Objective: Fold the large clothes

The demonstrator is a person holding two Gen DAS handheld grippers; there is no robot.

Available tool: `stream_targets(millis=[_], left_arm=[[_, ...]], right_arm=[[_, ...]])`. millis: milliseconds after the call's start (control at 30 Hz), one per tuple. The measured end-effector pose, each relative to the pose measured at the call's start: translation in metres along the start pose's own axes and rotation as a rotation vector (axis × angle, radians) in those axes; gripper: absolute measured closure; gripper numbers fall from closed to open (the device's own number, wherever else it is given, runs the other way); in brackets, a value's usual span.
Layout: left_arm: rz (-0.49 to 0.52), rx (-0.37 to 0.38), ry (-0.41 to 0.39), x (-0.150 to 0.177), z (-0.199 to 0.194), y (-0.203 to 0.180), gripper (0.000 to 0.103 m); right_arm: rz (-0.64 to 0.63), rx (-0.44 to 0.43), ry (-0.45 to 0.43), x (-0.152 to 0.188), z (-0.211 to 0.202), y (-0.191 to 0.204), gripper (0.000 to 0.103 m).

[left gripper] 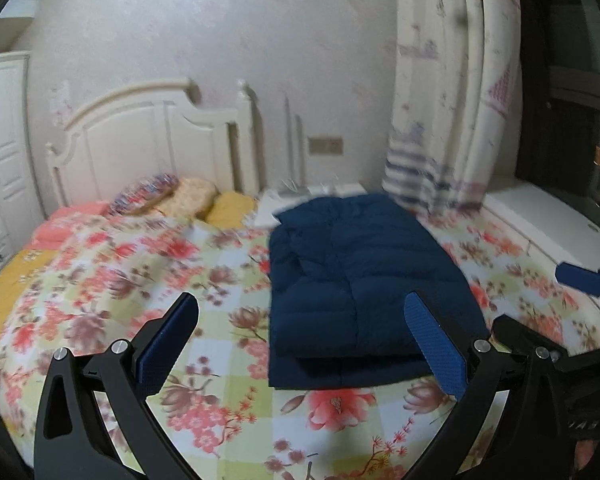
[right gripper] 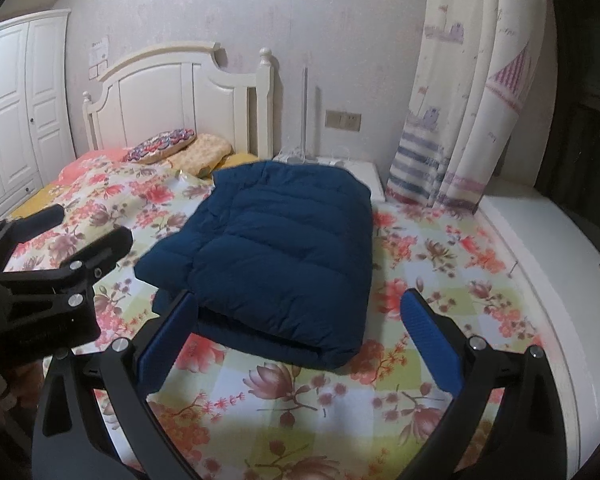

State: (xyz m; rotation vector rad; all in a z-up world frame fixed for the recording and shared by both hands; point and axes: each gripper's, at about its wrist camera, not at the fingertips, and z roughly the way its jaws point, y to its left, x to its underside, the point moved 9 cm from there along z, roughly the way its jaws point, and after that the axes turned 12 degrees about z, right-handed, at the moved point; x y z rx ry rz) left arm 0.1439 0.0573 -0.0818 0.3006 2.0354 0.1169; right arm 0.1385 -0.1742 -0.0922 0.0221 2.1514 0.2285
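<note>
Both grippers are hanging spread and empty above the floral bedspread (right gripper: 440,248). Left gripper (left gripper: 300,344) is hovering with the folded navy puffer jacket (left gripper: 364,280) lying toward one o'clock; right gripper (right gripper: 296,344) is facing the jacket at twelve o'clock, its left finger (right gripper: 164,340) overlapping the jacket's near edge.

Both tongs (left gripper: 300,316) (right gripper: 296,312) hang spread wide, holding nothing.
</note>
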Motion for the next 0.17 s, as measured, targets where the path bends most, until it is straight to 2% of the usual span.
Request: stream_targets(millis=[67, 133, 167], left_arm=[[0.009, 0.049, 0.064, 0.01, 0.027, 0.021, 0.004], [-0.032, 0.044, 0.12, 0.018, 0.055, 0.062, 0.004], [-0.062, 0.039, 0.155, 0.023, 0.071, 0.095, 0.004]], right_arm=[[0.031, 0.01, 0.0, -0.01, 0.01, -0.026, 0.003], [0.061, 0.093, -0.007, -0.028, 0.018, -0.075, 0.003], [0.077, 0.145, -0.01, -0.036, 0.021, -0.102, 0.003]])
